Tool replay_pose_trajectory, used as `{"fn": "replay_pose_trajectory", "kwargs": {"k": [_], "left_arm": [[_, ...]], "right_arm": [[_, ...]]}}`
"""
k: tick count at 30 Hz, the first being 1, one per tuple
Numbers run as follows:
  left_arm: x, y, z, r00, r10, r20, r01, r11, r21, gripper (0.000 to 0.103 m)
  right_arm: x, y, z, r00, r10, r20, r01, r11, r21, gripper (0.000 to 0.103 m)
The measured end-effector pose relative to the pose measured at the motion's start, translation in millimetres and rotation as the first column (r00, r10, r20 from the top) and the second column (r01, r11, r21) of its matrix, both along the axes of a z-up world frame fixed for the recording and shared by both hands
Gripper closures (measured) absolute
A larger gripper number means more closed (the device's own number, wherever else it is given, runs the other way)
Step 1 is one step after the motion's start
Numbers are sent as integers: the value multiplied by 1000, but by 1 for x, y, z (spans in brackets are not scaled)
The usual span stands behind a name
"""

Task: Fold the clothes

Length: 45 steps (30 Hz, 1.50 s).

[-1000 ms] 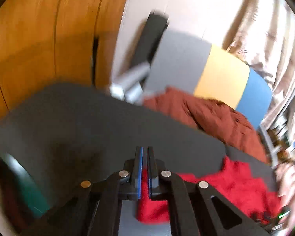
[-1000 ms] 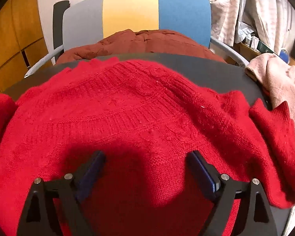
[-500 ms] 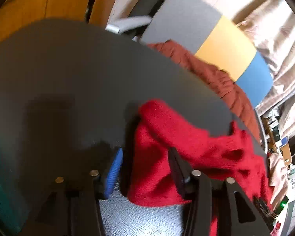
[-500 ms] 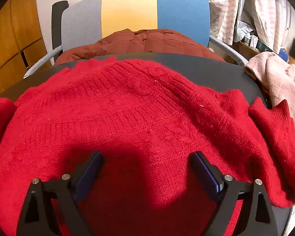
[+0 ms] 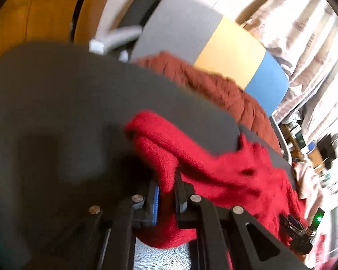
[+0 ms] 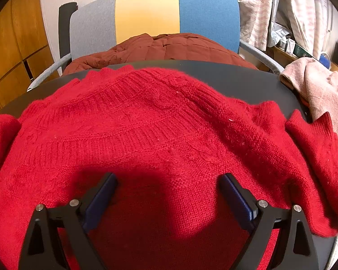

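While my left claw (image 5: 166, 191) pinches a fold of the red sweater (image 6: 160, 121), my right claw (image 6: 169, 193) hangs spread wide over its middle, gripping nothing. Beyond the sweater, the table (image 6: 236, 76), then a chair (image 6: 146, 15) holding a brown jacket (image 6: 169, 47). To my right, a pink cloth (image 6: 315, 85), cut off.

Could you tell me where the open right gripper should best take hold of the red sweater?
Probably the loose sleeve cuff of the red sweater, approached from the right: it stands raised at the table edge, while the right gripper hovers over flat knit.
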State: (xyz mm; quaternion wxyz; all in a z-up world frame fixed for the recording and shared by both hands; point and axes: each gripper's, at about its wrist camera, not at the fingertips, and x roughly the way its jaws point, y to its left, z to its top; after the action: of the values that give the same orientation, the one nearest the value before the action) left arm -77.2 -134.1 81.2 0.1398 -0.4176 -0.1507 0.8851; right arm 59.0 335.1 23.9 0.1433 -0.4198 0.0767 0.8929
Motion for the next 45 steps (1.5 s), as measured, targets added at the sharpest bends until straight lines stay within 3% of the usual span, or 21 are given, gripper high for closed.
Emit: {"fn": "replay_pose_trajectory", "kwargs": {"k": [4, 7, 10, 12, 13, 14, 16, 19, 21, 24, 26, 28, 30, 32, 33, 34, 35, 37, 41, 45], "left_arm": [[12, -15, 98, 978, 68, -199, -102, 981, -163, 96], [12, -5, 118, 982, 43, -181, -108, 924, -367, 93], [-4, 6, 67, 996, 64, -59, -87, 798, -596, 86], [-9, -1, 22, 989, 136, 55, -64, 740, -669, 86], [-10, -6, -1, 978, 177, 114, -51, 723, -688, 86], [-7, -16, -19, 961, 221, 169, -52, 739, -672, 86], [4, -37, -35, 931, 301, 206, -110, 770, -629, 86], [31, -71, -26, 878, 461, 127, -328, 774, -542, 85], [52, -77, -9, 860, 507, 55, -440, 792, -423, 85], [64, -39, 4, 918, 397, 8, -374, 869, -325, 82], [62, 11, 5, 966, 259, -11, -250, 919, -306, 81], [59, 69, -3, 995, 96, -18, -97, 954, -284, 81], [56, 118, -14, 1000, -13, -19, 7, 954, -299, 80], [54, 149, -33, 999, -46, 7, 46, 933, -357, 80], [53, 161, -42, 998, -57, 22, 61, 925, -375, 80], [51, 167, -50, 998, -54, 37, 64, 926, -373, 80], [50, 170, -55, 998, -51, 38, 61, 927, -371, 79], [52, 167, -57, 999, -40, -14, 33, 932, -361, 72], [24, 159, -62, 1000, -28, -13, 23, 948, -319, 69], [-4, 173, -69, 999, -34, -32, 19, 928, -373, 64]], "right_arm": [[0, 1, 0, 1000, 1, -1, -1, 1000, -1, 9], [0, 1, 0, 1000, 1, -1, -1, 1000, -2, 8], [0, 1, 0, 1000, 1, 0, -1, 1000, -2, 8], [0, 1, 0, 1000, 1, 0, -1, 1000, -3, 8], [0, 1, 0, 1000, 1, 0, -1, 1000, -3, 8], [0, 1, 0, 1000, 2, 0, -2, 1000, -3, 8], [0, 1, 0, 1000, 2, 0, -2, 1000, -3, 8], [0, 1, 0, 1000, 2, -1, -2, 1000, -4, 8], [0, 1, 0, 1000, 3, -1, -3, 1000, -3, 8], [0, 0, 0, 1000, 1, 0, -1, 1000, 3, 8], [0, 0, 1, 1000, 2, 1, -2, 1000, 5, 7], [-2, 0, 1, 1000, 7, 5, -7, 1000, 7, 7], [-11, 1, 3, 1000, 26, 13, -27, 999, 19, 8], [-21, 2, 4, 999, 45, 22, -46, 998, 31, 13], [-25, 2, 5, 998, 55, 26, -56, 998, 37, 31], [-30, 3, 5, 997, 64, 31, -65, 997, 42, 56], [-34, 3, 6, 997, 74, 35, -75, 996, 48, 63], [-43, 4, 7, 995, 92, 44, -95, 994, 59, 67], [-62, 5, 10, 990, 129, 63, -134, 988, 81, 67], [-82, 20, 8, 996, 80, 31, -82, 995, 51, 65]]}}
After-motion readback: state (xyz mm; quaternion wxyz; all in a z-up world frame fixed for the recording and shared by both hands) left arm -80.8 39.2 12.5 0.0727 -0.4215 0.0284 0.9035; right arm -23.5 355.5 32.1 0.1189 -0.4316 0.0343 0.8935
